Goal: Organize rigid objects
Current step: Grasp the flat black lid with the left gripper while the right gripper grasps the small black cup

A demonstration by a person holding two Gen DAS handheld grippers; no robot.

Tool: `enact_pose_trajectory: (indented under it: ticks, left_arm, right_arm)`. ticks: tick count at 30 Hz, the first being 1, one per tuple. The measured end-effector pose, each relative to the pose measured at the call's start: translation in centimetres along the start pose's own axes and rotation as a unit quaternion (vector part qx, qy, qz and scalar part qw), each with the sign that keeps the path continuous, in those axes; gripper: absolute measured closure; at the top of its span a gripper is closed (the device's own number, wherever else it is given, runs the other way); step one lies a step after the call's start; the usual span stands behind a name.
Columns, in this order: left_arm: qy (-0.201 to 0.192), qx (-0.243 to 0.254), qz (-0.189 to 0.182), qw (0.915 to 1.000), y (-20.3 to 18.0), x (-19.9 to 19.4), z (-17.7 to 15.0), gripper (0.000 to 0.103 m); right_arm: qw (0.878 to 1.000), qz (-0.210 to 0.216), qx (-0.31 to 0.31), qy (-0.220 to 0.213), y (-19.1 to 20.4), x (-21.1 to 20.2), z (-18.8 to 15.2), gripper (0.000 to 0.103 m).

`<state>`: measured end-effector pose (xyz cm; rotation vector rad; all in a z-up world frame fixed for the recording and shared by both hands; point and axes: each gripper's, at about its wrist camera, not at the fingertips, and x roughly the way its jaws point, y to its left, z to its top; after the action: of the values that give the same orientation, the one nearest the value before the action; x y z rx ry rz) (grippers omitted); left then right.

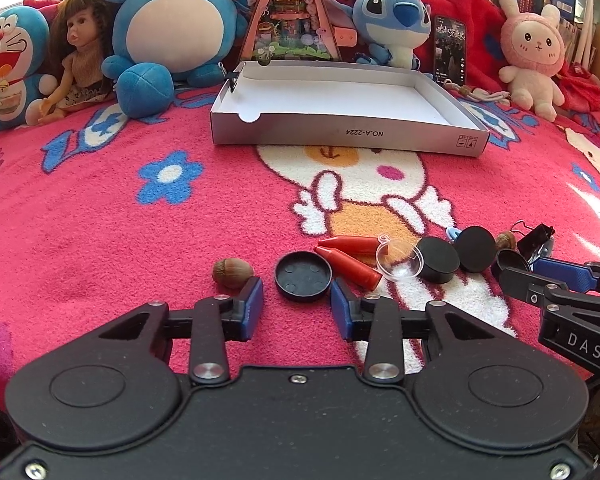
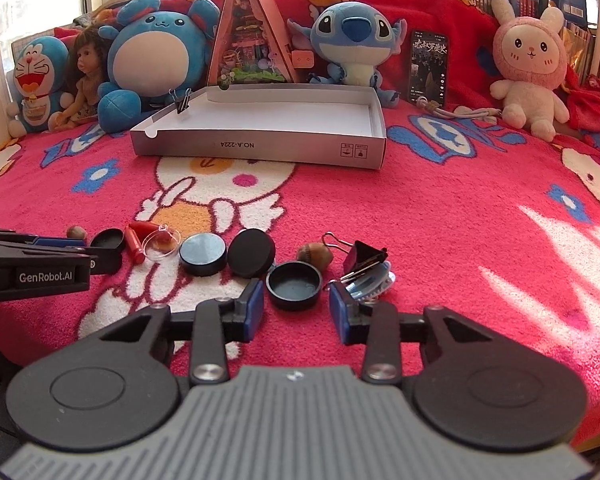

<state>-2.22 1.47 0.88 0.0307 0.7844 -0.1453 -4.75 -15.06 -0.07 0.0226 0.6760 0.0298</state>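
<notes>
Here, in the left wrist view, the left gripper [image 1: 296, 300] stands narrowed around a black cap [image 1: 303, 276] on the blanket [image 1: 100, 220], pads not touching. In the right wrist view, the right gripper [image 2: 296, 304] flanks another cap [image 2: 294, 286], likewise apart; the box [image 2: 260, 146] lies beyond.

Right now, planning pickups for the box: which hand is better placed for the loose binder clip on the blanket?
Right. The binder clip lies just beyond the right gripper, slightly to its right; the left gripper sits across the pile, far from it.
</notes>
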Motion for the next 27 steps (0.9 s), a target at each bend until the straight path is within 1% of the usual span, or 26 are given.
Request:
enact_pose_trajectory:
  ticks: [5,6,7,8,10,13,15,22,27]
  left_arm:
    - [-0.006,-0.002,0.004,1.0000,0.0,0.5,0.1,0.063]
    - [-0.007,0.000,0.005,1.0000,0.0,0.6,0.2,0.064]
    - [-0.008,0.002,0.005,1.0000,-0.1,0.7,0.2,0.067]
    - [-0.009,0.003,0.004,1.0000,-0.2,0.6,0.2,0.071]
    - [-0.009,0.005,0.003,0.9999,-0.3,0.3,0.2,0.073]
    - [-0.010,0.020,-0.003,0.9997,-0.8,-0.5,0.1,0.073]
    - [-0.009,0.015,-0.011,0.9998,-0.8,-0.8,0.1,0.073]
    - [-0.016,0.005,-0.020,0.9997,-0.8,-1.4,0.6,0.073]
    - [-0.025,-0.002,-0.027,0.9993,-0.7,-1.7,1.3,0.073]
  right_arm:
    - [1.000,-0.004,-0.002,-0.008,0.0,0.4,0.2,0.053]
    - [1.000,-0.005,-0.004,-0.009,0.1,0.5,0.2,0.052]
    - [1.000,-0.006,-0.006,-0.010,0.2,0.6,0.2,0.052]
    - [1.000,-0.006,-0.006,-0.009,0.2,0.7,0.2,0.060]
    - [1.000,-0.004,-0.002,-0.008,0.3,0.5,0.2,0.068]
    - [1.000,0.003,-0.008,-0.018,0.6,-0.2,0.3,0.068]
    - [1.000,0.006,-0.008,-0.021,0.7,-0.6,0.4,0.068]
    - [1.000,0.020,0.002,-0.019,0.7,-0.8,1.0,0.067]
    - [0.999,0.033,0.004,-0.032,0.8,-1.2,1.7,0.067]
